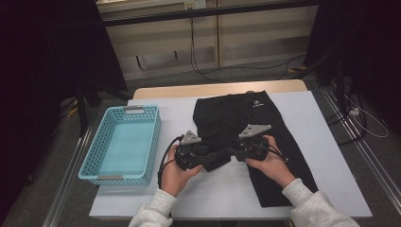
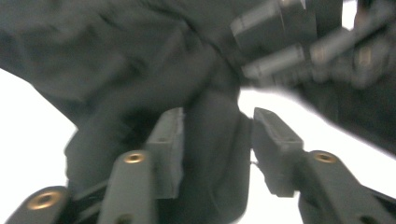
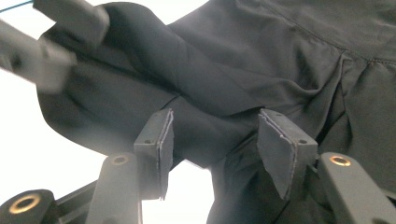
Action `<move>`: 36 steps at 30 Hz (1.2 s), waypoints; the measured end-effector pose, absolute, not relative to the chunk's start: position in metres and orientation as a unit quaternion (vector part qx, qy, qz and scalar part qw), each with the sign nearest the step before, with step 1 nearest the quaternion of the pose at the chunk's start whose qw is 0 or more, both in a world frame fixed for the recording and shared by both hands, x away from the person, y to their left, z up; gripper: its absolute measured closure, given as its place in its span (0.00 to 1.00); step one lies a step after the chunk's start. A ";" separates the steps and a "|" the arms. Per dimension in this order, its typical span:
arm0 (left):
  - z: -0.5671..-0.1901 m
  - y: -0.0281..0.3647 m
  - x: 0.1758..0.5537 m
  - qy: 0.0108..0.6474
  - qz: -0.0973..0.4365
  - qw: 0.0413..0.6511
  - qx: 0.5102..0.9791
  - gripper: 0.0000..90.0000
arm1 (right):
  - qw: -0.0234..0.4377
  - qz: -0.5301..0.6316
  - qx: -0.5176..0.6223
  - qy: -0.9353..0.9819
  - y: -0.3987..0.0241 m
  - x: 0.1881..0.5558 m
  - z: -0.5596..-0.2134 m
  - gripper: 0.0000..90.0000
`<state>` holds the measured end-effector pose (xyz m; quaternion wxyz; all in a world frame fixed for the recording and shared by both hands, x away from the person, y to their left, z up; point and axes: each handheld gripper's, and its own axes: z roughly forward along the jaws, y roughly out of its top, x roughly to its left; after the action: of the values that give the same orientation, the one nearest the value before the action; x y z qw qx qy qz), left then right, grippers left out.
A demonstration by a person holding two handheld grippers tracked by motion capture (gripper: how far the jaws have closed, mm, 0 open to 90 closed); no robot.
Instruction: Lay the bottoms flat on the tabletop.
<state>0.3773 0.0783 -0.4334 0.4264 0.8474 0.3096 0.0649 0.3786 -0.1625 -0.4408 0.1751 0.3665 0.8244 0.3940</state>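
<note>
Left gripper (image 2: 217, 149): jaws part-open, a fold of the black trousers (image 2: 140, 60) standing between them with a gap at the right-hand pad, so nothing is clamped; right gripper (image 3: 212, 149): jaws likewise part-open, straddling a ridge of the same cloth, pads clear of it on both sides. In the high view the left gripper (image 1: 204, 158) and the right gripper (image 1: 232, 153) face each other almost tip to tip, above the near edge of the folded-over leg; each hand holds its tool from behind, and the sleeves enter from the bottom edge.

The black trousers (image 1: 255, 137) lie flat on the white counter (image 1: 326, 151), waistband towards the far side, one leg running towards the near right corner, the other doubled across the middle; a turquoise basket (image 1: 124, 142) stands on the counter just left of them, apart from the cloth.

The step in hand appears to be a re-grip on the doubled leg for a further fold. To do it well: lower each pair of jaws until the pads bracket all layers of the edge, not the top ply alone; close both together; keep the two grips spaced apart along the hem so that the cloth lifts evenly; carry the fold over low, lest the loose layer slide.
</note>
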 end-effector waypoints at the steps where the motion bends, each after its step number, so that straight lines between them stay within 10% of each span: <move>1: -0.438 0.076 0.377 0.309 0.070 0.417 0.852 0.64 | 0.176 0.393 0.367 0.824 -0.163 0.379 -0.441 0.51; 8: -0.451 0.073 0.377 0.314 0.048 0.389 0.865 0.92 | 0.179 0.396 0.374 0.819 -0.165 0.381 -0.441 0.50; 26: -0.419 0.104 0.383 0.323 0.036 0.457 0.828 0.96 | 0.165 0.384 0.351 0.838 -0.149 0.382 -0.449 0.55; 36: -0.417 0.105 0.383 0.324 0.034 0.455 0.829 0.95 | 0.154 0.344 0.352 0.857 -0.152 0.385 -0.457 0.91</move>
<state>0.3828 0.1053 -0.4173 0.4549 0.8288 0.3241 0.0335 0.3848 -0.1519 -0.4575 0.1539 0.3519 0.8569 0.3437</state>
